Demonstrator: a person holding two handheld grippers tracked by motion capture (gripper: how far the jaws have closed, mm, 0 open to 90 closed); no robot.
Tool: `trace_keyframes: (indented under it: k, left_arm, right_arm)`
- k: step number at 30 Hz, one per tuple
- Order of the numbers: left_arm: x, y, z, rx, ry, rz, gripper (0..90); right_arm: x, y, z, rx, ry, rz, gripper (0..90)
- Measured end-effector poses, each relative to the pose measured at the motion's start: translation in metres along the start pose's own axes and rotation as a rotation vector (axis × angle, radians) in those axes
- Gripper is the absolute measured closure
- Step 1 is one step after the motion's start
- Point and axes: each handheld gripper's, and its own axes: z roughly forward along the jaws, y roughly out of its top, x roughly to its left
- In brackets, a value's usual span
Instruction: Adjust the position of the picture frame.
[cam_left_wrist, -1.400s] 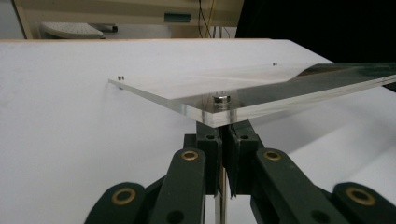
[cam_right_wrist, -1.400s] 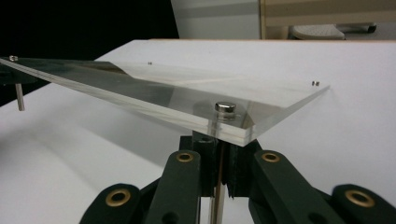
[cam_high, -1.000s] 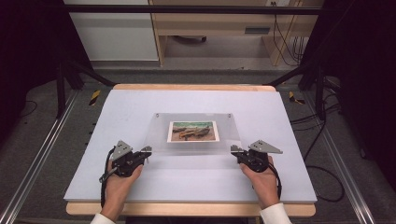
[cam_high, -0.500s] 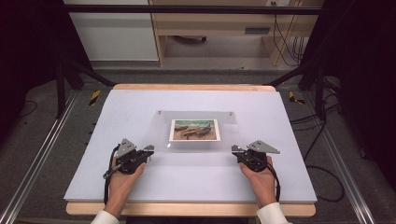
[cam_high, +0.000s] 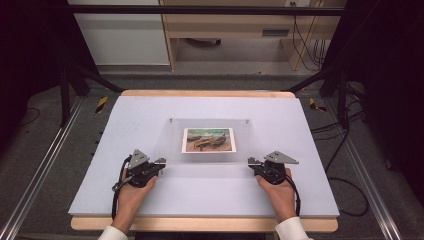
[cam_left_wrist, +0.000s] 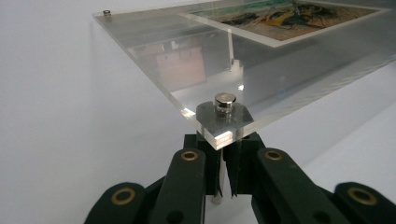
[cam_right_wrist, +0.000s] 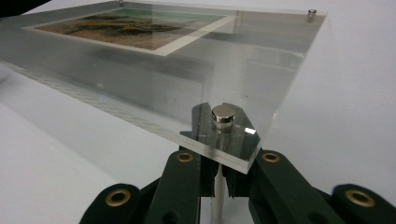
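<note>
Little has shifted since the earlier frames: both hands sit a touch lower in the high view, and the acrylic frame (cam_high: 209, 141) with them, at centre of the white table (cam_high: 150, 115). Clear plate, a landscape print (cam_high: 209, 139) sandwiched inside, small metal studs at its corners.

Left gripper (cam_high: 159, 162) at lower left of the high view, right gripper (cam_high: 251, 162) at lower right, each at a near corner of the plate. In the left gripper view the jaws stand closed on a thin metal post (cam_left_wrist: 223, 179) under the corner stud (cam_left_wrist: 225, 101); same in the right gripper view, jaws pinched on the post (cam_right_wrist: 216, 186) below its stud (cam_right_wrist: 223, 114). Near edge looks raised off the table, far edge low.

Handling judgement: stiff, no flex, moderately heavy for its size; polished faces slippery and scratch-prone, corners could chip. Posts are narrow, so the plate may pivot. Keep both hands level, move together.
</note>
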Motion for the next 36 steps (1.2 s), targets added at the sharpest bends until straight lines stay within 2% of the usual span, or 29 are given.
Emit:
trace_keyframes:
  k: [9,15,18,20,21,23,25,28,32,36]
  left_arm:
    - [0.001,0.001,0.001,0.003,-0.002,0.002,83.9]
    - [0.001,0.002,0.001,0.015,0.001,0.038,83.1]
    - [0.000,0.002,0.001,0.019,0.008,0.053,79.7]
    - [0.000,0.002,0.000,0.024,0.000,0.067,70.5]
    - [0.000,0.002,-0.002,0.033,0.006,0.090,67.7]
    - [0.000,0.003,-0.006,0.020,0.015,0.091,60.3]
    - [0.001,0.006,-0.009,0.021,0.023,0.103,48.4]
    - [0.004,0.006,-0.012,0.025,0.013,0.085,33.1]
    - [0.003,0.009,-0.017,0.016,-0.024,0.082,22.6]
    - [0.004,0.011,-0.020,0.012,-0.046,0.090,12.1]
  right_arm:
    - [0.000,0.000,0.000,0.001,0.005,0.001,84.3]
    - [-0.001,0.000,0.000,0.007,0.017,0.003,82.8]
    - [-0.001,0.001,0.000,0.014,0.015,0.008,77.3]
    - [-0.002,0.001,-0.001,0.024,0.028,0.023,67.4]
    - [-0.002,0.001,-0.001,0.029,0.034,0.039,63.2]
    - [-0.002,0.002,-0.002,0.047,0.038,0.061,51.6]
    - [-0.003,0.003,-0.003,0.063,0.049,0.057,41.6]
    - [-0.002,0.004,-0.006,0.070,0.036,0.041,31.4]
    - [-0.001,0.003,-0.012,0.079,0.019,0.006,22.5]
    - [-0.001,0.004,-0.021,0.069,0.007,-0.005,17.3]
